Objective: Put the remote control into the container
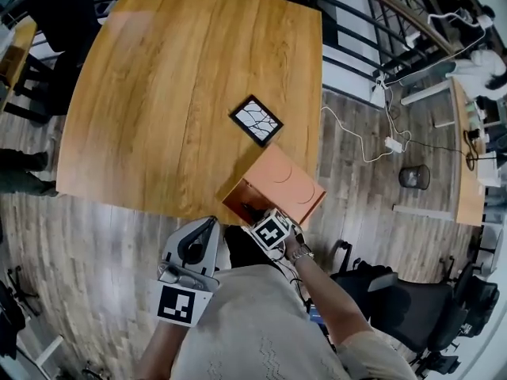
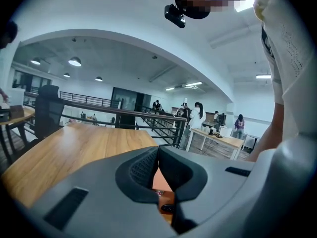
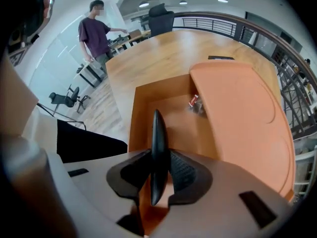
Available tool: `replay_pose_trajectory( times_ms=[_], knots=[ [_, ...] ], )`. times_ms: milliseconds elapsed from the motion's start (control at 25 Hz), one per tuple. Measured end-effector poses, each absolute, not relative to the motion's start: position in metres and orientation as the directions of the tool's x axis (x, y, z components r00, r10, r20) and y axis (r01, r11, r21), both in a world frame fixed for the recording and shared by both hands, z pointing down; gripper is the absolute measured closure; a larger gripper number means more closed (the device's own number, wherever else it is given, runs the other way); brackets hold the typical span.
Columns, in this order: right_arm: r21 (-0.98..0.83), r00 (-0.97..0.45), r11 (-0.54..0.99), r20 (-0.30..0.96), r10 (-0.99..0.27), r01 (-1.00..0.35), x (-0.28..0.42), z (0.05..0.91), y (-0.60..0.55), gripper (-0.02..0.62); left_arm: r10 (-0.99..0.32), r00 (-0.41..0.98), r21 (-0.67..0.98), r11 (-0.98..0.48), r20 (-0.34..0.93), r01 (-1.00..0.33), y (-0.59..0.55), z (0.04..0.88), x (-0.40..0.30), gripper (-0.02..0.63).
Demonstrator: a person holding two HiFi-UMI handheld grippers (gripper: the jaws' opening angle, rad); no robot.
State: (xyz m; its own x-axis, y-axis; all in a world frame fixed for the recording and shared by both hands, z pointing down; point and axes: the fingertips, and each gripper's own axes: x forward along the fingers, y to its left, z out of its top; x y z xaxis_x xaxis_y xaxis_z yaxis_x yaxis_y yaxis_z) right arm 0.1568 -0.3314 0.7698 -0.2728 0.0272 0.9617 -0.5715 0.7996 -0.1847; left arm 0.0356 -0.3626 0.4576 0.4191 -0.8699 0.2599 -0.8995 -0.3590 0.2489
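Note:
An orange container (image 1: 277, 182) lies on its side at the near edge of the wooden table (image 1: 174, 93), its open mouth toward me. My right gripper (image 1: 255, 214) sits at that mouth, shut on a slim black remote control (image 3: 158, 148) that stands edge-on between the pads and points into the container's orange inside (image 3: 173, 118). A small red and grey item (image 3: 194, 103) lies deep in the box. My left gripper (image 1: 192, 252) hangs below the table edge, shut with nothing between its pads (image 2: 143, 167).
A black-framed tile with a white cracked pattern (image 1: 256, 119) lies on the table behind the container. A black office chair (image 1: 428, 307) stands at my right. Railings (image 1: 380, 22), cables and a waste bin (image 1: 413, 176) are to the right. People stand at far desks.

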Motion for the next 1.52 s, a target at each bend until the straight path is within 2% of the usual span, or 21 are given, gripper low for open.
replay_pose_trajectory(
  times_ms=[120, 320, 640, 720, 880, 1000, 1200, 1520],
  knots=[
    [-0.199, -0.284, 0.803, 0.958, 0.039, -0.561, 0.153, 0.772, -0.331, 0.48, -0.871, 0.418, 0.251, -0.358, 0.258, -0.899, -0.365, 0.462, 0.036, 0.594],
    [-0.169, -0.299, 0.798, 0.954, -0.015, -0.579, 0.151, 0.759, -0.339, 0.479, -0.863, 0.441, 0.264, -0.378, 0.249, -0.888, -0.366, 0.461, 0.036, 0.594],
    [-0.106, -0.394, 0.693, 0.878, -0.272, -0.714, 0.143, 0.694, -0.354, 0.48, -0.818, 0.526, 0.262, -0.469, 0.231, -0.844, -0.351, 0.462, 0.031, 0.594],
    [-0.16, -0.476, 0.651, 0.81, -0.342, -0.742, 0.135, 0.665, -0.349, 0.482, -0.802, 0.554, 0.252, -0.501, 0.225, -0.828, -0.345, 0.459, 0.031, 0.594],
    [-0.367, -0.607, 0.495, 0.599, -0.523, -0.788, 0.119, 0.6, -0.336, 0.566, -0.77, 0.605, 0.242, -0.559, 0.202, -0.793, -0.332, 0.453, 0.028, 0.594],
    [-0.399, -0.604, 0.455, 0.477, -0.638, -0.796, 0.107, 0.556, -0.319, 0.576, -0.744, 0.64, 0.254, -0.592, 0.194, -0.765, -0.318, 0.451, 0.021, 0.594],
    [-0.351, -0.568, 0.467, 0.287, -0.772, -0.812, 0.083, 0.476, -0.29, 0.577, -0.702, 0.692, 0.246, -0.65, 0.165, -0.719, -0.294, 0.439, 0.013, 0.594],
    [-0.327, -0.474, 0.427, 0.076, -0.878, -0.843, 0.066, 0.393, -0.256, 0.577, -0.652, 0.75, 0.228, -0.718, 0.109, -0.658, -0.257, 0.412, 0.011, 0.594]
  ],
)
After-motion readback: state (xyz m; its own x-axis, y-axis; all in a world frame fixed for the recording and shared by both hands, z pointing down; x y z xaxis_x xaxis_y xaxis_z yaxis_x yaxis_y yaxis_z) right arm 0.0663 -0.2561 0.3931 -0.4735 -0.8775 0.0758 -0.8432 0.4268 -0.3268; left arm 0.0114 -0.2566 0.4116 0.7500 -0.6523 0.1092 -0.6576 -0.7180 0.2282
